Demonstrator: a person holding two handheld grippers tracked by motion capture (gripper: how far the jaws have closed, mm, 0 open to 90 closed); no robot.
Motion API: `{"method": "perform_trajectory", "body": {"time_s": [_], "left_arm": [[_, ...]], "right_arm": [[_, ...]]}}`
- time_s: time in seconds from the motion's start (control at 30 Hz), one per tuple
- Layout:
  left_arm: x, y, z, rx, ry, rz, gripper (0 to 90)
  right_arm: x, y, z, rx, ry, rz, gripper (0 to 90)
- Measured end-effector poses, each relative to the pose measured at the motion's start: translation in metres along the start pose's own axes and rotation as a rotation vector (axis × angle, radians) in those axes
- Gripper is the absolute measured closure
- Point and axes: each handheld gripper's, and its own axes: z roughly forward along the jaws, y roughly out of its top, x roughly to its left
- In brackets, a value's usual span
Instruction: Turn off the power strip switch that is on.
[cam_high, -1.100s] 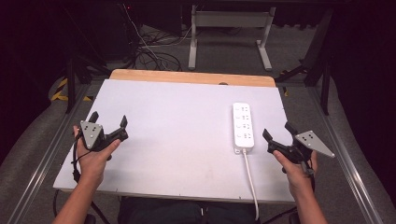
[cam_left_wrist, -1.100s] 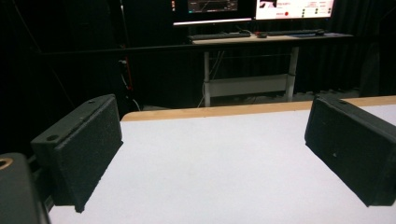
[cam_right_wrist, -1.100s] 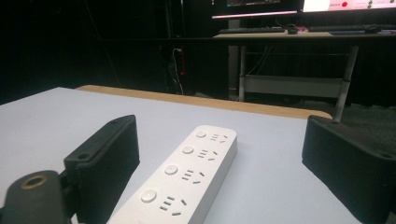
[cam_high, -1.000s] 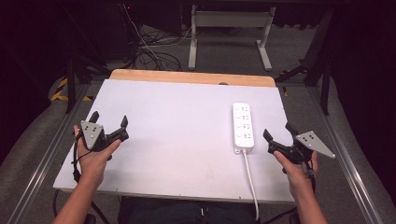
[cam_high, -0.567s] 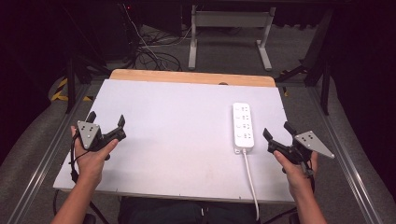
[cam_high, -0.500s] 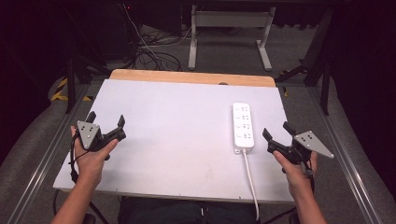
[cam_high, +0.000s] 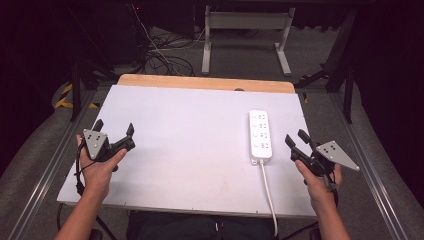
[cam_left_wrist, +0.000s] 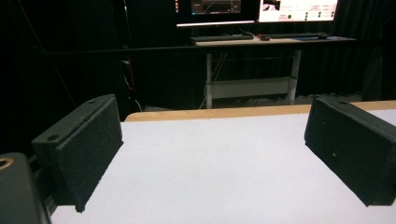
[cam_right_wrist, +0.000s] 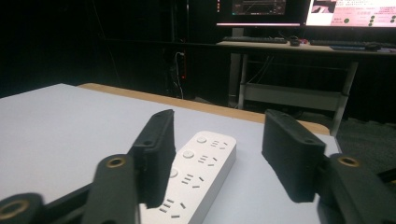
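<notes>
White power strip (cam_high: 261, 135) lies flat near the desk's right edge, lengthwise front-to-back, w/ its cord (cam_high: 267, 192) trailing off the front edge. Left gripper (cam_high: 114, 137) by the left edge and right gripper (cam_high: 298, 140) just right of the strip are both spread wide, holding nothing. Strip looks rigid, light-ish, smooth plastic (prob. slippery), so pinch across its narrow width mid-body, not the cord.

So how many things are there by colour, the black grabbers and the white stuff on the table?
Black grippers: 2, the left gripper and the right gripper
White power strip: 1
Total: 3
</notes>
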Motion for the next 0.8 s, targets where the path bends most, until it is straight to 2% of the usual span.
{"method": "perform_trajectory", "body": {"time_s": [0.03, 0.07, 0.17, 0.27, 0.4, 0.43, 0.47, 0.53, 0.6, 0.8], "left_arm": [[0.0, 0.0, 0.0, 0.0, 0.0, 0.0, 4.6], [0.0, 0.0, 0.0, -0.001, -0.001, -0.001, 4.7], [0.001, 0.0, 0.001, 0.002, -0.001, -0.001, 4.8], [0.0, 0.0, 0.001, 0.004, -0.002, -0.005, 5.0], [0.001, 0.0, 0.001, 0.005, -0.002, -0.003, 5.0], [0.001, 0.0, 0.001, 0.004, -0.002, -0.003, 5.0], [0.001, 0.0, 0.001, 0.004, -0.001, -0.001, 5.0], [0.001, -0.001, 0.001, 0.005, -0.002, -0.004, 5.1], [0.001, -0.001, 0.002, 0.004, -0.001, -0.004, 5.1], [0.002, -0.001, 0.002, 0.008, 0.0, 0.0, 5.3]], "right_arm": [[0.0, 0.0, 0.0, 0.0, 0.0, 0.0, 57.7], [-0.001, 0.003, -0.001, -0.015, 0.004, -0.002, 68.4], [-0.003, 0.005, -0.002, -0.016, 0.006, -0.011, 81.2], [-0.004, 0.008, -0.003, -0.01, 0.02, -0.022, 88.1], [-0.004, 0.012, -0.001, 0.02, 0.035, -0.022, 90.0], [-0.003, 0.016, 0.0, 0.048, 0.052, -0.019, 90.0], [-0.003, 0.016, 0.0, 0.048, 0.052, -0.019, 90.0], [0.0, 0.019, 0.003, 0.084, 0.068, -0.028, 90.0], [0.004, 0.026, 0.009, 0.134, 0.094, -0.023, 90.0], [0.011, 0.03, 0.023, 0.212, 0.141, -0.013, 90.0]]}}
